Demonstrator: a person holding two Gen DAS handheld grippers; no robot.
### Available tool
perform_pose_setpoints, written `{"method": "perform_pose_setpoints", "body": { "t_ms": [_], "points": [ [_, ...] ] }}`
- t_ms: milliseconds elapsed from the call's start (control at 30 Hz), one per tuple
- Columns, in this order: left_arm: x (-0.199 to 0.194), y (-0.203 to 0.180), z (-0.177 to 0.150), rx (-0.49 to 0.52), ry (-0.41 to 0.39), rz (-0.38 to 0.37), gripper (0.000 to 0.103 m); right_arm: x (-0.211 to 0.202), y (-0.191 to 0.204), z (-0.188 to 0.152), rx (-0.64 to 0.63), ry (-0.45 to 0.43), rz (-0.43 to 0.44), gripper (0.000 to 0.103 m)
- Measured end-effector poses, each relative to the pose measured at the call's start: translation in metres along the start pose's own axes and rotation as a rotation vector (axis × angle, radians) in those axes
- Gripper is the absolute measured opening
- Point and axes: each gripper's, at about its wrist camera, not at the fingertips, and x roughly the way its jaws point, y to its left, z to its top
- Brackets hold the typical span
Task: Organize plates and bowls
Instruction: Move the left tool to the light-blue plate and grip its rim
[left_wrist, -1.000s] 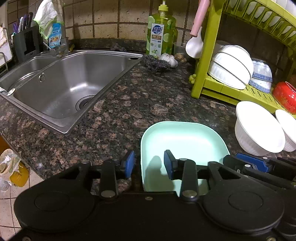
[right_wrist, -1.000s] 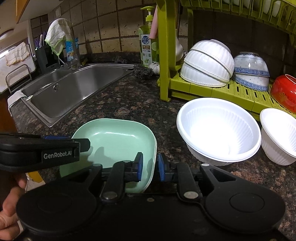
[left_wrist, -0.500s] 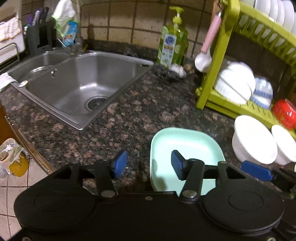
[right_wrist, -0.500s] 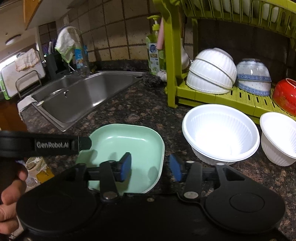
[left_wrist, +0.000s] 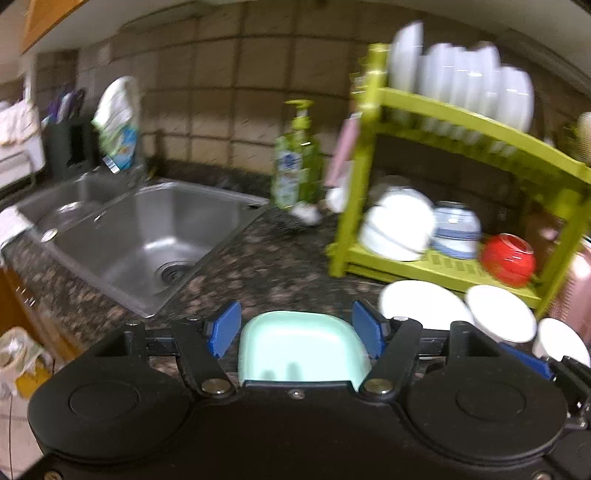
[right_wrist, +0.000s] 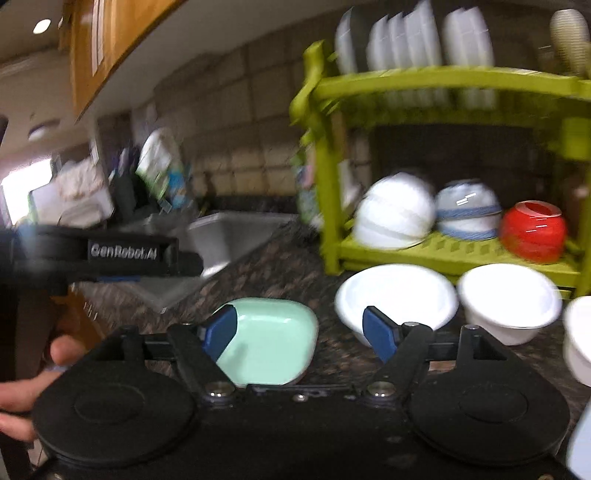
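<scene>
A mint-green square plate lies flat on the dark granite counter. My left gripper hovers above it, wide open, its blue pads either side and clear of the plate. My right gripper is also wide open and holds nothing; the plate lies below its left pad. White bowls stand on the counter to the right. In the lime-green dish rack, overturned white, blue-banded and red bowls sit on the lower shelf and white plates stand upright on top.
A steel double sink lies at the left, with a green soap bottle behind it. A person's hand holds the left gripper's handle, seen at the left of the right wrist view. Both views are motion-blurred.
Both grippers rose and drew back from the mint plate. The right gripper, shut on the plate's edge one second ago, let go and opened wide; the left opened wider too.
</scene>
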Motion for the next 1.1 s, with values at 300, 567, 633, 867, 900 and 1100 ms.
{"method": "perform_pose_setpoints", "body": {
  "t_ms": [300, 567, 633, 867, 900, 1100],
  "points": [
    [-0.016, -0.087, -0.015, 0.134, 0.012, -0.189, 0.070, -0.072, -0.074, -0.012, 0.056, -0.127, -0.217, 0.081],
    [-0.003, -0.172, -0.044, 0.248, 0.092, -0.341, 0.070, -0.125, -0.149, -0.032, 0.158, -0.142, -0.383, 0.082],
    [0.003, -0.189, -0.050, 0.274, 0.112, -0.365, 0.070, -0.133, -0.163, -0.037, 0.182, -0.136, -0.430, 0.082],
    [0.018, -0.235, -0.077, 0.414, 0.146, -0.414, 0.069, -0.153, -0.208, -0.068, 0.256, -0.047, -0.545, 0.081],
    [0.020, -0.240, -0.080, 0.436, 0.148, -0.418, 0.069, -0.154, -0.213, -0.072, 0.269, -0.032, -0.553, 0.081],
    [0.026, -0.253, -0.096, 0.506, 0.153, -0.457, 0.069, -0.150, -0.229, -0.093, 0.349, 0.082, -0.546, 0.079]
  ]
}}
